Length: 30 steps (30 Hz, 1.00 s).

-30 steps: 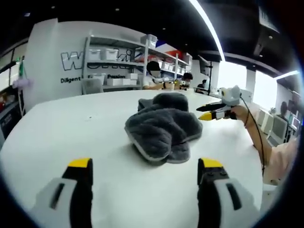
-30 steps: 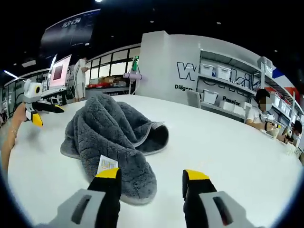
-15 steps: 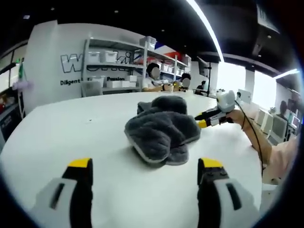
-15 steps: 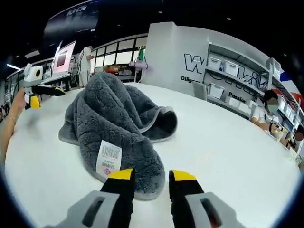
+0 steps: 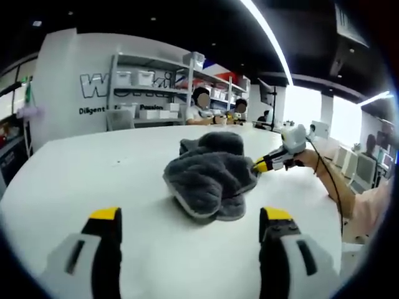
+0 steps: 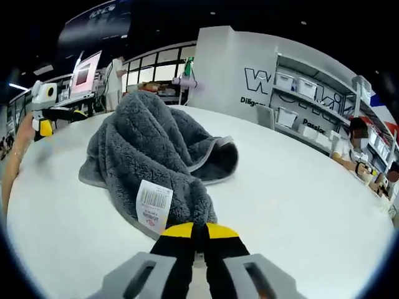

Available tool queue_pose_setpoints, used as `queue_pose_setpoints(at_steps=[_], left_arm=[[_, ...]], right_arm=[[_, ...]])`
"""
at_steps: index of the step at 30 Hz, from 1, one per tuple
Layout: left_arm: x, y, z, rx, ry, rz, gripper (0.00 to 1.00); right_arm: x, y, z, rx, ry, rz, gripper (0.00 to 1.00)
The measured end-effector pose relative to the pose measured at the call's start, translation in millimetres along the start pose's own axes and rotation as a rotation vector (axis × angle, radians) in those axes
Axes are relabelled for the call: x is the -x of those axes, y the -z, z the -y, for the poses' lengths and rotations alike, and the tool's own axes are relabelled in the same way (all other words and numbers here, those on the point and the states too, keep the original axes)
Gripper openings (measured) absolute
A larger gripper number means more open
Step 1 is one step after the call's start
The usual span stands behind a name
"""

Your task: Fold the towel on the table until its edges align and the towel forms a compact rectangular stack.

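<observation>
A grey fluffy towel [image 5: 209,174] lies crumpled in a heap on the white round table [image 5: 93,162]. In the right gripper view the towel [image 6: 149,146] shows a white barcode label [image 6: 154,202] near its front hem. My right gripper [image 6: 194,232] is shut on that front hem, its yellow tips pressed together. From the left gripper view, the right gripper [image 5: 267,164] touches the towel's right side, held by a person's hand [image 5: 312,159]. My left gripper [image 5: 190,215] stands open, short of the towel, with nothing between its jaws. It also appears far left as the left gripper [image 6: 53,118].
Bare white tabletop [image 6: 299,205] surrounds the heap. Beyond the table stand shelves with white bins [image 5: 149,78], a grey chair [image 5: 118,118] and seated people [image 5: 201,109]. A monitor [image 6: 86,75] glows at the back left. The person's forearm [image 5: 340,187] crosses the table's right edge.
My right gripper moved forward to the towel's front hem and its jaws went from open to shut on it. The left gripper stayed open and nearly still.
</observation>
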State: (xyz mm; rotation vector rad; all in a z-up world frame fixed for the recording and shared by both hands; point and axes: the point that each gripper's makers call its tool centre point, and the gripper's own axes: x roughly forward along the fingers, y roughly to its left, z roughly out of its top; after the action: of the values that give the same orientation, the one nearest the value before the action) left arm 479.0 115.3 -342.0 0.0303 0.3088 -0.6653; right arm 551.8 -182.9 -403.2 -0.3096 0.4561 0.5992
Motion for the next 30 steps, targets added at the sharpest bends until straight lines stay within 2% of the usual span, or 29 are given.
queue_pose_setpoints(at_steps=[9,15,16,19,27,30], left_arm=[[1.5,-1.7,-0.6,0.010,0.002,0.012,0.96],[1.1,-0.4,0.1,0.014,0.005,0.010,0.96],[1.6,0.7,1.0,0.014,0.003,0.009,0.96],[1.4,1.8,2.1,0.011,0.003,0.006,0.96],[-0.1,0.4,-3.3,0.012,-0.002,0.002,0.96],[0.1,1.2,-2.5,0.012,-0.002,0.001,0.96]], right_arm=[[6.8,-16.6,3.1,0.014,0.027,0.041,0.04],[20.2,-29.8,10.9,-0.026,0.038,0.068,0.04],[23.0,-31.6,10.9,-0.059,0.032,0.065,0.04],[30.6,-35.2,10.7,-0.064,0.019,0.057,0.04],[48.2,-39.6,29.6,-0.066,0.067,0.060,0.04],[55.7,-34.4,41.7,-0.085,0.104,0.034,0.04]])
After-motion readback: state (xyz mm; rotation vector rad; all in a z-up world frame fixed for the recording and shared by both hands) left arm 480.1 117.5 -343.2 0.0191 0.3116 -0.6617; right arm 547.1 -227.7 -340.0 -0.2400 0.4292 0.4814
